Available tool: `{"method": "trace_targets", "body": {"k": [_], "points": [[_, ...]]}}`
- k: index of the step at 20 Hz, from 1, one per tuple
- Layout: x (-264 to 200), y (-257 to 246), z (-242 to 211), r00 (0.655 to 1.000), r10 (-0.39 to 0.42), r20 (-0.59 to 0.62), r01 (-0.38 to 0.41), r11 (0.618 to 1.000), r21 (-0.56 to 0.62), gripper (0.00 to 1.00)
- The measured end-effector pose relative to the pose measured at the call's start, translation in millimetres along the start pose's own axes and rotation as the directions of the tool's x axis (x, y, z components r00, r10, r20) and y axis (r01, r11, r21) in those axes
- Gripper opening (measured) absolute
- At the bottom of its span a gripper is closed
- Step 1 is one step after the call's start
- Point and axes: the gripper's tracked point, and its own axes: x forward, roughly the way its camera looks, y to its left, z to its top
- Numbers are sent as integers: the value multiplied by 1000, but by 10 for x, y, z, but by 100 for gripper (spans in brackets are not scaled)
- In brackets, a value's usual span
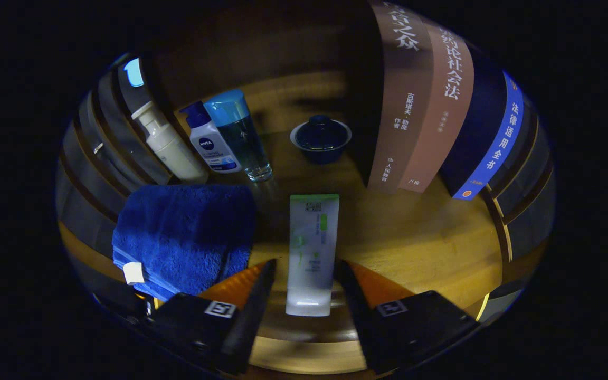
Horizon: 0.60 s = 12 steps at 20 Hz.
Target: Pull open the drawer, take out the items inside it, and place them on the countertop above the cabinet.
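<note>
My tongs [304, 277] stand released around the tube [312, 248], which lies on the countertop [430, 248]. If I pull back carelessly, a finger may drag the tube against the towel [188, 237].

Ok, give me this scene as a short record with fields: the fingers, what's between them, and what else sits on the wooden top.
gripper: fingers open, not pressing on anything
between fingers: white tube, lying flat on the wooden surface
left of tube: folded blue towel
beyond towel: white pump bottle, white bottle with blue cap, blue-topped clear bottle
beyond tube: dark lidded bowl
right of bowl: upright books
</note>
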Motion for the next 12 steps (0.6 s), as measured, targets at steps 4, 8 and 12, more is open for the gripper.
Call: {"method": "trace_targets", "body": {"k": [4,8,12], "points": [[-115,20,-38,999,0,36,0,1000,-10,100],[-390,27,-57,991,5,131,-1,999,-34,100],[-771,52,-169,973,23,228,-18,1000,-22,100]]}}
